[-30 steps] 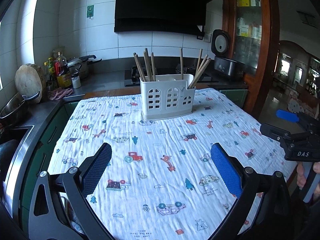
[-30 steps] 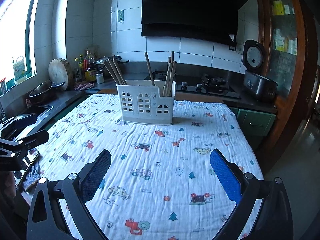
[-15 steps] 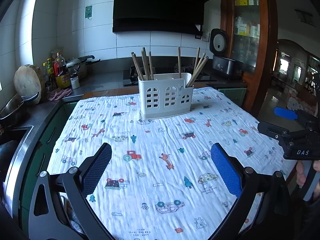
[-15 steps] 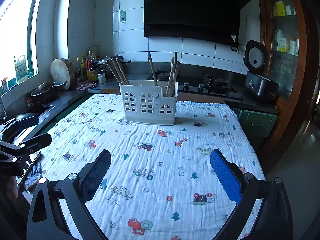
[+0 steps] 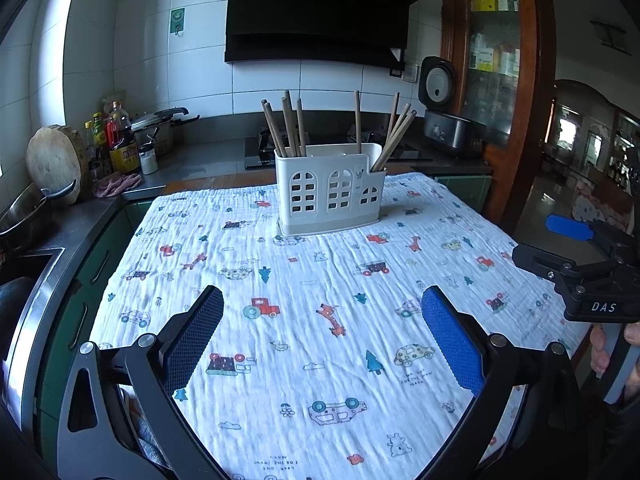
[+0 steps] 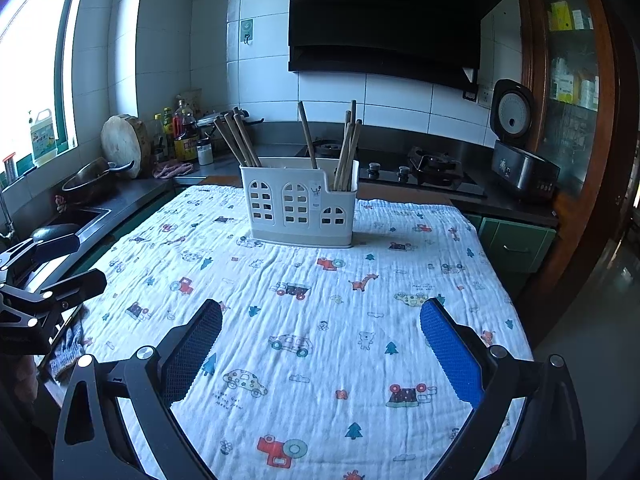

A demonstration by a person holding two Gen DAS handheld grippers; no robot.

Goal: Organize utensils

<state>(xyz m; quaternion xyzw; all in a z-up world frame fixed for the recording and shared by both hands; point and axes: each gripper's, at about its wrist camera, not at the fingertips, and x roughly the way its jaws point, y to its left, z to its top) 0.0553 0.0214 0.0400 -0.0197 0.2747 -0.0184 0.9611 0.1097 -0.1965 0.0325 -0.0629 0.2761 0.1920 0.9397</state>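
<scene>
A white utensil holder [image 5: 330,190] with arched cut-outs stands at the far middle of the table; it also shows in the right wrist view [image 6: 300,202]. Several wooden chopsticks [image 5: 286,124] stand upright in its compartments, some in the left part, one in the middle, several at the right [image 6: 348,152]. My left gripper [image 5: 322,340] is open and empty above the near part of the cloth. My right gripper [image 6: 320,354] is open and empty, also near the front. Each gripper shows at the edge of the other's view.
A white cloth [image 5: 304,292] printed with cars and animals covers the table. Behind it runs a counter with a gas hob [image 6: 416,172], a rice cooker [image 6: 516,152], bottles [image 5: 122,142], a wooden board [image 5: 54,164] and a sink [image 6: 80,218] at left.
Both grippers have shifted slightly; the holder sits a little higher and farther in both views. Both stay open and empty.
</scene>
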